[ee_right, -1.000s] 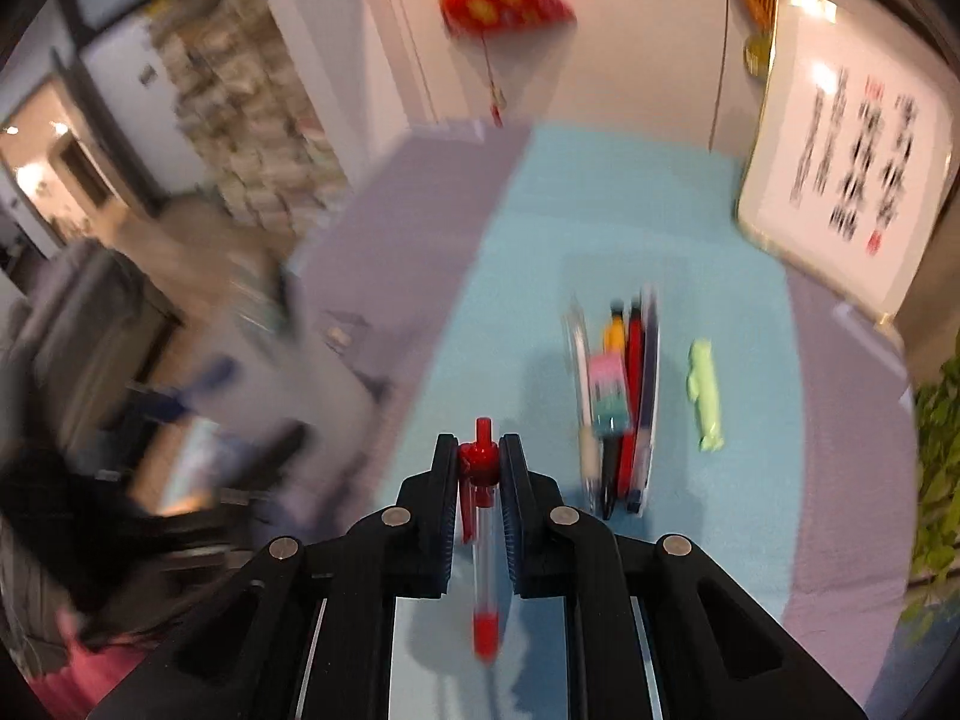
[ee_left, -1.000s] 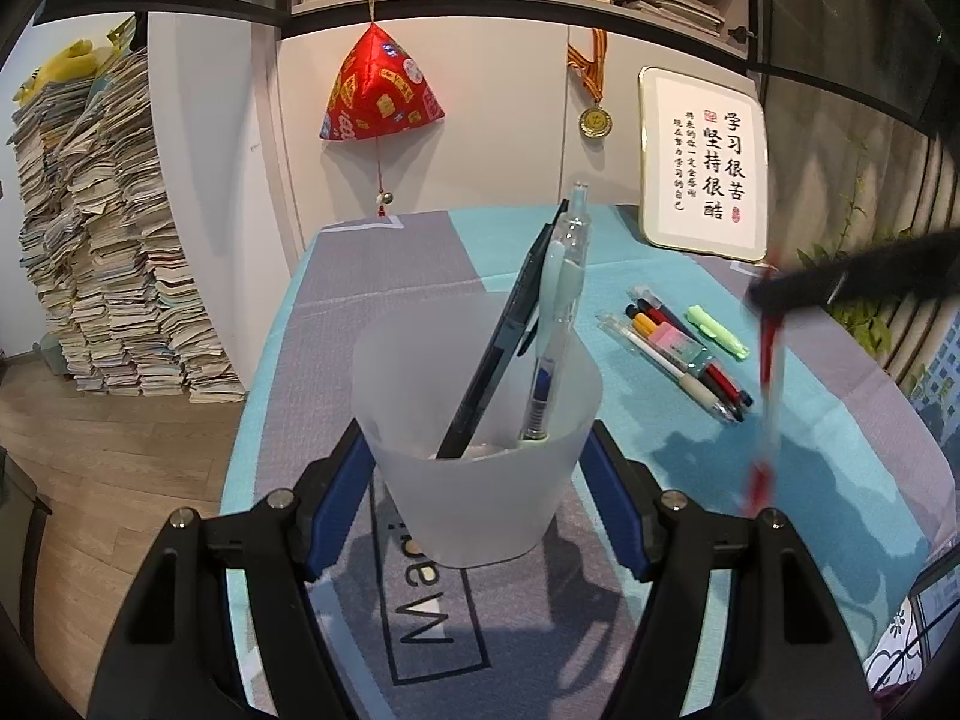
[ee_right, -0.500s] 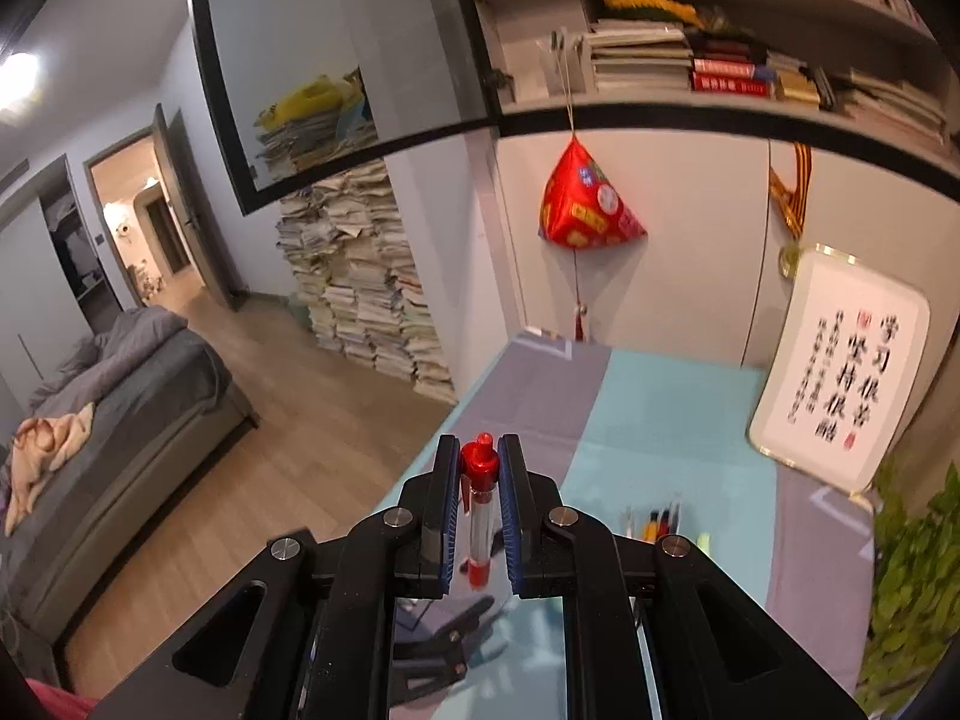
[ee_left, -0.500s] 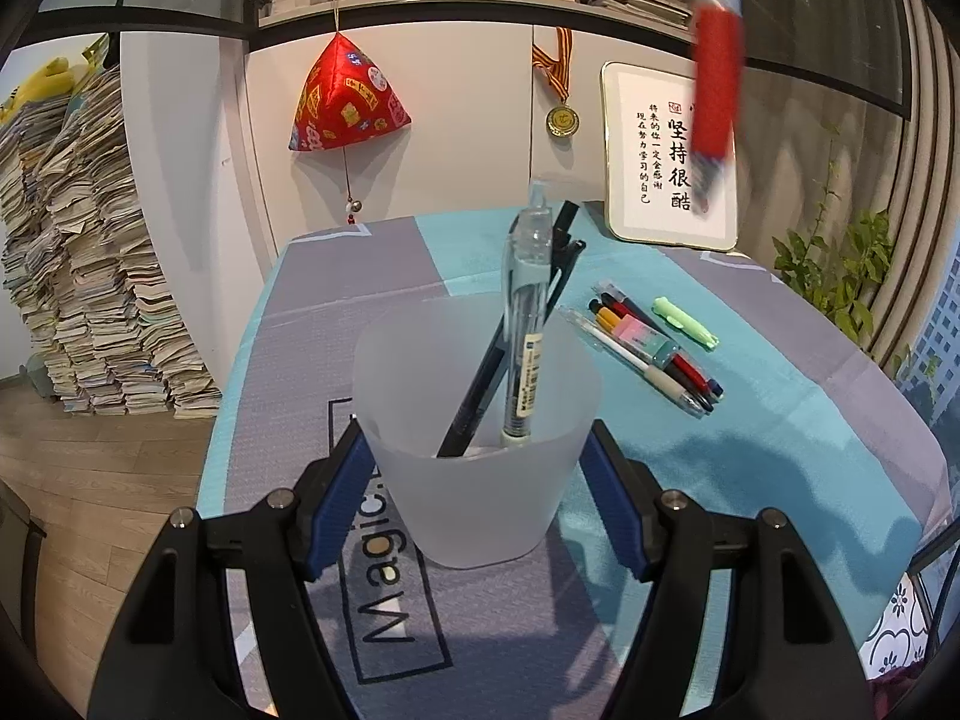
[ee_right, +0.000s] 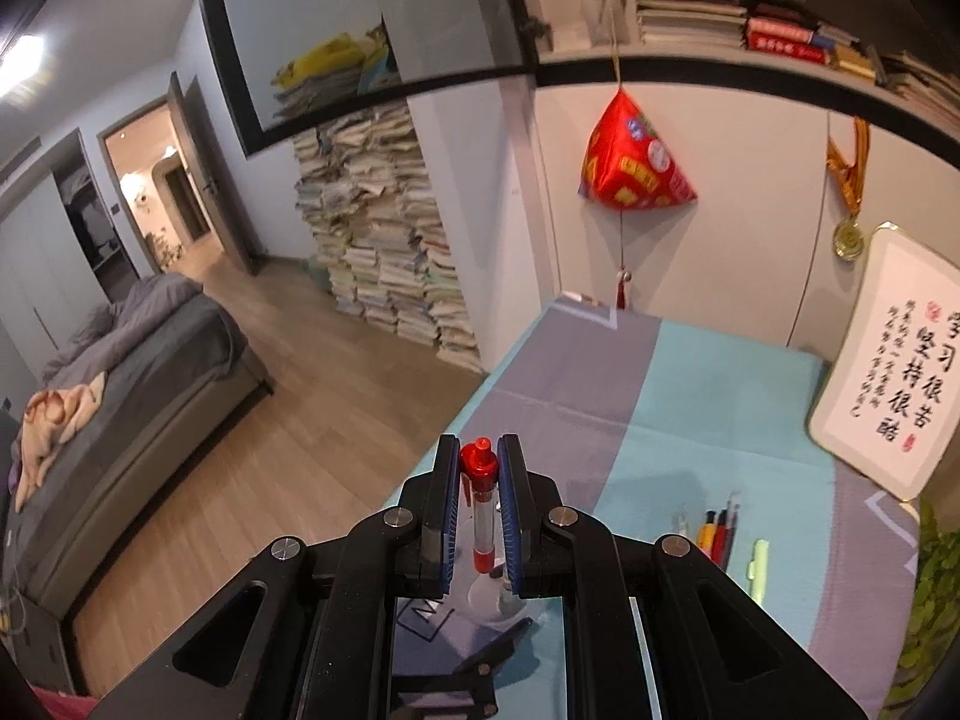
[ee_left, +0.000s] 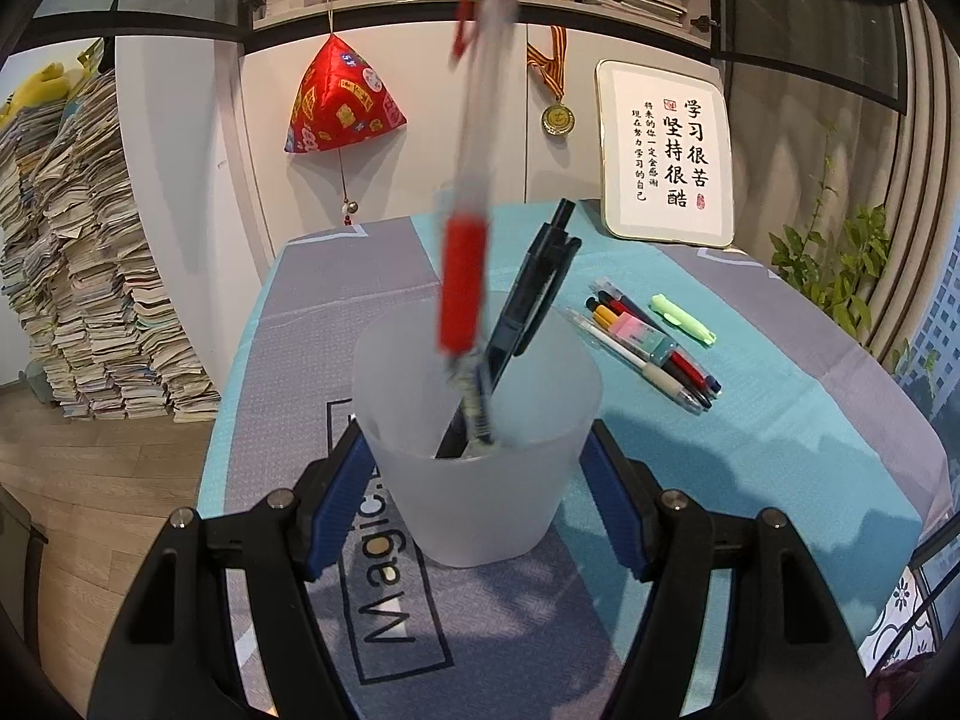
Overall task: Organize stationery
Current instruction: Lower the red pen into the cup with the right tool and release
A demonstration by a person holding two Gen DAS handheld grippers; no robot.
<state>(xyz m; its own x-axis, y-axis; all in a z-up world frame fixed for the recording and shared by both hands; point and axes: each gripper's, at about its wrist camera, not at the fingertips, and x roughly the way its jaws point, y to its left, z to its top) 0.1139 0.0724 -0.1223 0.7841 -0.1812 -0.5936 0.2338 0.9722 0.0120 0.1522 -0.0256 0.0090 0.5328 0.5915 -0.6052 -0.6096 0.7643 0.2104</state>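
Carrying the red pen (ee_left: 462,288) over from the table, we are now hanging it tip-down in the cup (ee_left: 474,456), right gripper (ee_right: 479,474) pinching it, left gripper (ee_left: 477,474) clamping the cup; only release remains.

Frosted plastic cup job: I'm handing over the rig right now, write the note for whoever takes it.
Left gripper: shut on the frosted translucent plastic cup, which stands on the grey and teal table mat.
Right gripper: shut on a clear pen with a red cap and red grip, held upright over the cup mouth, tip not yet released inside.
Done: a dark blue clip pen and at least one more pen already lean in the cup.
Left: drop the red pen in, then fetch the bundle of loose pens and the green highlighter lying on the mat to the right.
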